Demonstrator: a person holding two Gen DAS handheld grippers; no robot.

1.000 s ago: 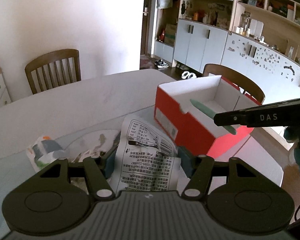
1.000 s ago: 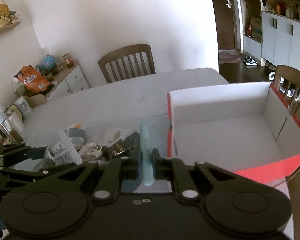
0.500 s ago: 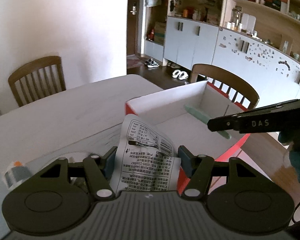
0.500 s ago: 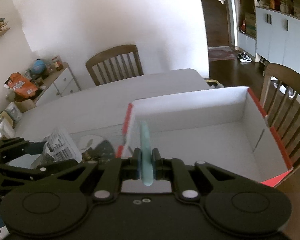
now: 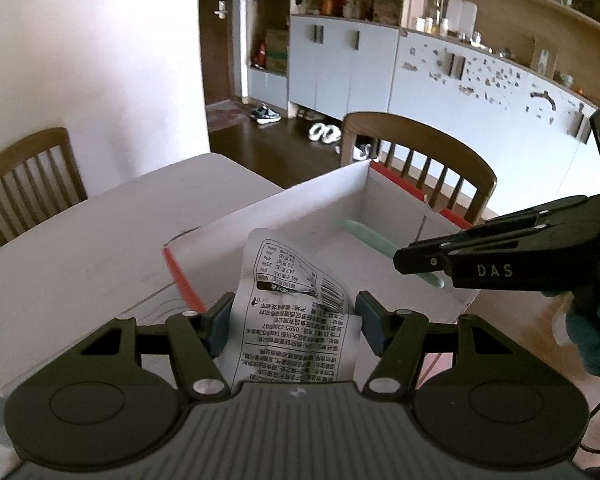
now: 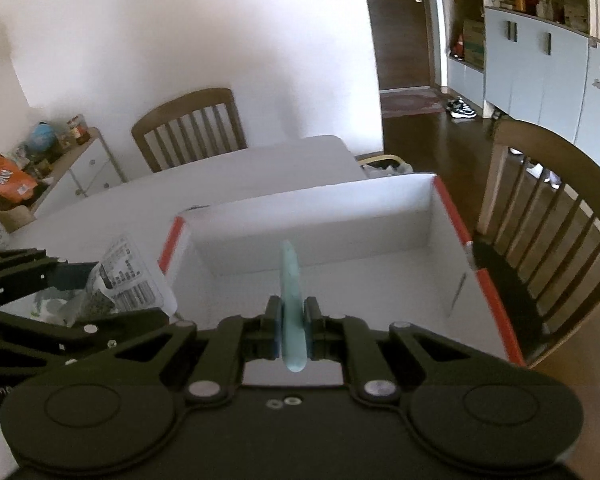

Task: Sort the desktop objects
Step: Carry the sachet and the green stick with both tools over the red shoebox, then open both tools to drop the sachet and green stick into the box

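Now the left claw (image 5: 294, 322) is clamped on a white printed packet (image 5: 296, 312), which is held upright between its blue pads (image 5: 216, 326) at the near-left corner of the red box (image 5: 180, 276). Seen from the right wrist, the packet (image 6: 130, 280) is found at 9 o'clock of the box (image 6: 496, 304), just outside its red-edged left wall, with the left claw (image 6: 112, 292) reaching in from the left edge.

The right claw (image 6: 294, 326) is closed tight on a slim pale-green stick (image 6: 290, 280), gripped near its near end; its far end is pointed toward 12 o'clock over the white inside of the box. From the left wrist, the right claw (image 5: 404, 260) is seen entering from 3 o'clock, with the stick (image 5: 372, 240) slanting over the box floor; whether the stick touches the floor cannot be told.

The box is set on the white bench (image 5: 100, 240). One wooden chair (image 6: 188, 128) is placed at the far side of the bench, and another wooden chair (image 5: 420, 152) behind the box.
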